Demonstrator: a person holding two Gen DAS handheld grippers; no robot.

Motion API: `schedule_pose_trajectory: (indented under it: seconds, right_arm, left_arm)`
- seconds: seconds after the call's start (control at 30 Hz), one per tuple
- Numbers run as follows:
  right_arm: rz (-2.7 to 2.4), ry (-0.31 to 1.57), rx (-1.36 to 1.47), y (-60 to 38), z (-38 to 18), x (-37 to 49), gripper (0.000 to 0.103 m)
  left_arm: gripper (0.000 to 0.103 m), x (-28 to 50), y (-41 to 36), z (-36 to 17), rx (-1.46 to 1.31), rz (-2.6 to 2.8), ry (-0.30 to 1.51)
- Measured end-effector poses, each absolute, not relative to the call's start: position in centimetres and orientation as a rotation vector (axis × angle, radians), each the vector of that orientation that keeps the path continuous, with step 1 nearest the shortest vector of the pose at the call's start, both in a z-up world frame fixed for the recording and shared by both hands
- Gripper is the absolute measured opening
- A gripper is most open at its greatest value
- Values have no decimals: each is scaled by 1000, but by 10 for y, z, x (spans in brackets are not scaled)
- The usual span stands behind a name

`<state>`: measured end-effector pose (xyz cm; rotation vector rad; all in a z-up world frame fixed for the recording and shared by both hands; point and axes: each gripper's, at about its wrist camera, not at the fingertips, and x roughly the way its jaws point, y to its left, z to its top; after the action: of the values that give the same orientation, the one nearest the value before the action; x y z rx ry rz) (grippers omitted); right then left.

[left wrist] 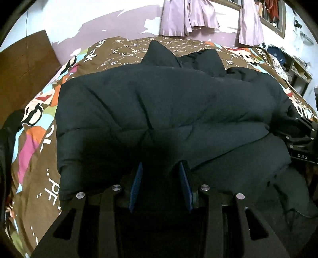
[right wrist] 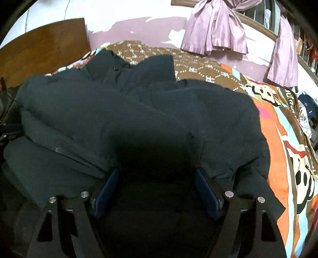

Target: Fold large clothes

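My left gripper (left wrist: 160, 168) hangs with its blue pads (left wrist: 137, 184) spread, low over the near edge of the dark padded jacket (left wrist: 159, 103). My right gripper (right wrist: 157, 174) gapes wider over it. The jacket sprawls across the patterned bedspread (left wrist: 35, 127); lilac curtains (right wrist: 216, 29) hang beyond.

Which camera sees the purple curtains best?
The right wrist view: the curtains look big there, tied in a bunch by the window. The left wrist view shows the curtains smaller and cut off at the top edge.
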<state>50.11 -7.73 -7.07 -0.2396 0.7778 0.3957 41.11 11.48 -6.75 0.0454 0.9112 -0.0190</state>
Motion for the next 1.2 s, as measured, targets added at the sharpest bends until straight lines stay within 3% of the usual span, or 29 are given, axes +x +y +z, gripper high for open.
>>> schedule_pose_trajectory:
  seconds: [0.13,0.23,0.37,0.43,0.47,0.5,0.57,0.87,1.03,1.2]
  right_arm:
    - [405,755,-126,-93,-41,481,77]
    - [411,727,-107,-98,-4,462,79]
    - [417,667,-134,-98,58,425,90]
    - [423,660,-139,-99,89,408,97]
    - [425,657,-142,-100,105,398,98]
    - [428,655,-143,-101,117,392,98]
    - [436,660,-138,-106,150,375,99]
    - [472,702,-22,-116,241,368,103]
    - [460,742,43,-93,236,422,103]
    - [432,723,95,-67,192,506,103]
  left_arm:
    - [34,405,118,-57,13,-22,904]
    - [40,398,120,-32,-71,-27,924]
    - [62,373,114,20,-160,-77,870]
    - [65,357,108,49,-166,-101,843]
    - [72,350,104,65,-163,-107,834]
    - [89,343,102,81,-158,-109,827]
    - [101,321,96,122,-167,-112,785]
    - [101,283,80,237,-138,-50,845]
    - [101,305,81,248,-42,22,838]
    - [101,355,104,215,-12,31,780]
